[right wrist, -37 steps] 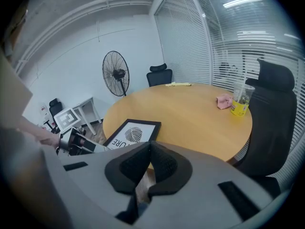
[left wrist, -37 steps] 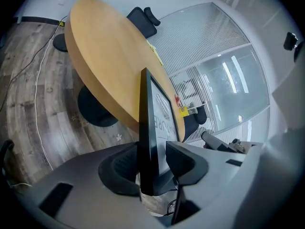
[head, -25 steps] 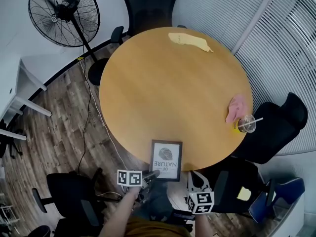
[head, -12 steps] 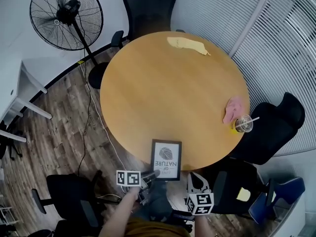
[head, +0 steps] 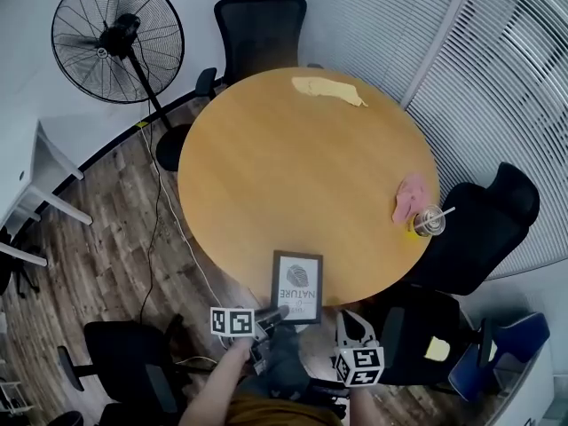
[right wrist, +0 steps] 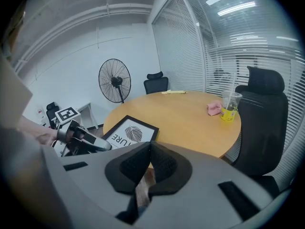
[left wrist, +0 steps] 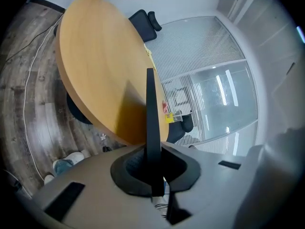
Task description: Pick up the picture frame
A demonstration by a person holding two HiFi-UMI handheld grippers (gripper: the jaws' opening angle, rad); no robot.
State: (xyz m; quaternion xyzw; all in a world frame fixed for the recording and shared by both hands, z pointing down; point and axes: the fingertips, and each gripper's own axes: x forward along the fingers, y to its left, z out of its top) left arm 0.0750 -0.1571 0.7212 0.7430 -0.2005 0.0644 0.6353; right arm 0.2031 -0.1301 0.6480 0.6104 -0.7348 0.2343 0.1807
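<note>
The black picture frame (head: 297, 287) with a white leaf print rests at the near edge of the round wooden table (head: 302, 167), its near end past the rim. My left gripper (head: 277, 313) is shut on the frame's near left corner. In the left gripper view the frame (left wrist: 151, 118) runs edge-on between the pads, tilted up off the tabletop (left wrist: 95, 66). My right gripper (head: 351, 331) hangs below the table edge to the right, shut with nothing in it. From the right gripper view the frame (right wrist: 127, 133) and left gripper (right wrist: 88, 142) sit ahead of the right gripper (right wrist: 150, 149).
A plastic cup (head: 429, 221) with yellow drink and a pink cloth (head: 410, 193) sit at the table's right edge, and a yellow cloth (head: 324, 88) lies at the far side. Black office chairs (head: 260, 16) (head: 475, 229) ring the table. A floor fan (head: 115, 38) stands at the far left.
The left gripper and the frame's near end have risen slightly at the table's edge. The right gripper stays roughly where it was.
</note>
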